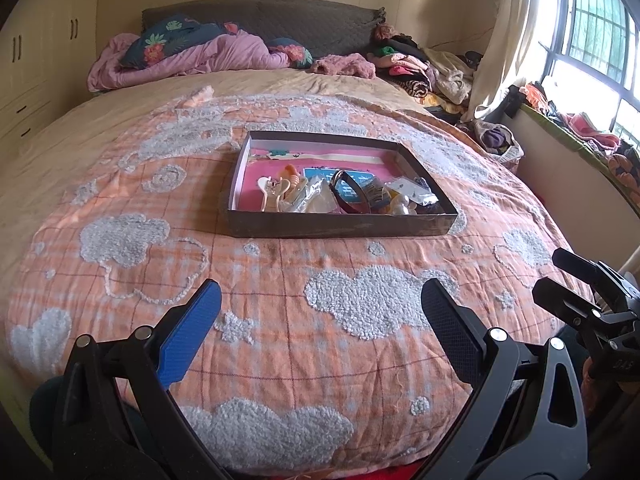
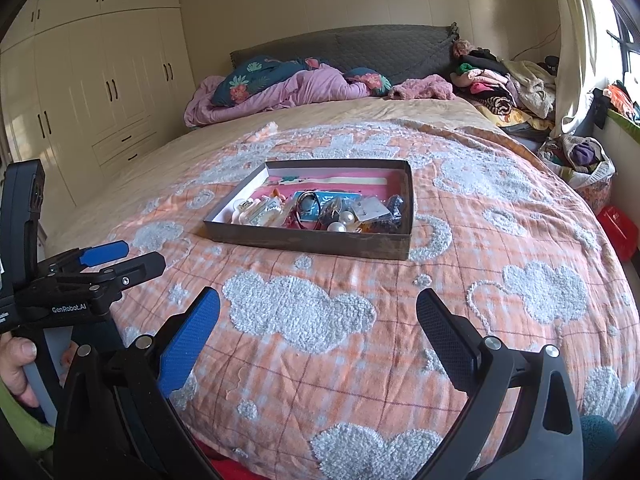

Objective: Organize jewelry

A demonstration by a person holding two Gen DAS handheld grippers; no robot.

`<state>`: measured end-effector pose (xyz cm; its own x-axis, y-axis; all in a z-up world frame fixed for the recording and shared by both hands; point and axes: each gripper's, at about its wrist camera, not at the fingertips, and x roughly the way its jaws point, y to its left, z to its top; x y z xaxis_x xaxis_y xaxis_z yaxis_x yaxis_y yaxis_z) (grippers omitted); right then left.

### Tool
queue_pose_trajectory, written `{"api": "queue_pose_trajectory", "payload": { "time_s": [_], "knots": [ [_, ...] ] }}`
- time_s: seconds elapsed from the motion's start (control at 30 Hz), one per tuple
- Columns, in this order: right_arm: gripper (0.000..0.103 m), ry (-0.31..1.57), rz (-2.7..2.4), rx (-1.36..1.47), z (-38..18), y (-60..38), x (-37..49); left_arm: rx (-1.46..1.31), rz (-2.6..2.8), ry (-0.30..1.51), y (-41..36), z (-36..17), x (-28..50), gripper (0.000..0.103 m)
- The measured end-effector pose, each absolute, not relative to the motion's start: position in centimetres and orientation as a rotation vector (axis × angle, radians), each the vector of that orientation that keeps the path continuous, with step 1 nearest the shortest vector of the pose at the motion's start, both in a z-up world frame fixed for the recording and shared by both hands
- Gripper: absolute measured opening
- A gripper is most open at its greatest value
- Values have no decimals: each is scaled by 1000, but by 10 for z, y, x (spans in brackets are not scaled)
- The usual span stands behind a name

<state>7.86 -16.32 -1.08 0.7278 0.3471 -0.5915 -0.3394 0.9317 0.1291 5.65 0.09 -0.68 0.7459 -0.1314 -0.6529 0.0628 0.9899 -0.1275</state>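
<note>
A shallow box (image 1: pixel 340 226) of jumbled jewelry (image 2: pixel 320 210) is seen resting mid-bed on the quilt (image 1: pixel 280 280). Both the left gripper (image 1: pixel 320 312) and right gripper (image 2: pixel 318 316) are held spread and empty. The pieces are probably light, slippery and tangle-prone; the bangle (image 1: pixel 348 194) is best pinched at its rim.

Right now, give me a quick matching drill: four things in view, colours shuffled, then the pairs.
Things:
1. box
2. pearls
3. quilt
4. headboard

Colours:
A. grey
B. purple
C. white
D. dark brown outside, pink inside

Pairs: 1-D, 2-C, 3-B, 4-A
</note>
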Motion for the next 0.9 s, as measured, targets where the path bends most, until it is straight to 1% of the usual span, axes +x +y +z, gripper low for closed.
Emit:
{"api": "queue_pose_trajectory", "payload": {
  "time_s": [0.9],
  "knots": [
    [98, 656, 379, 11, -11, -162, 79, -97, -99, 720, 4, -5, 56, 93]
  ]
}}
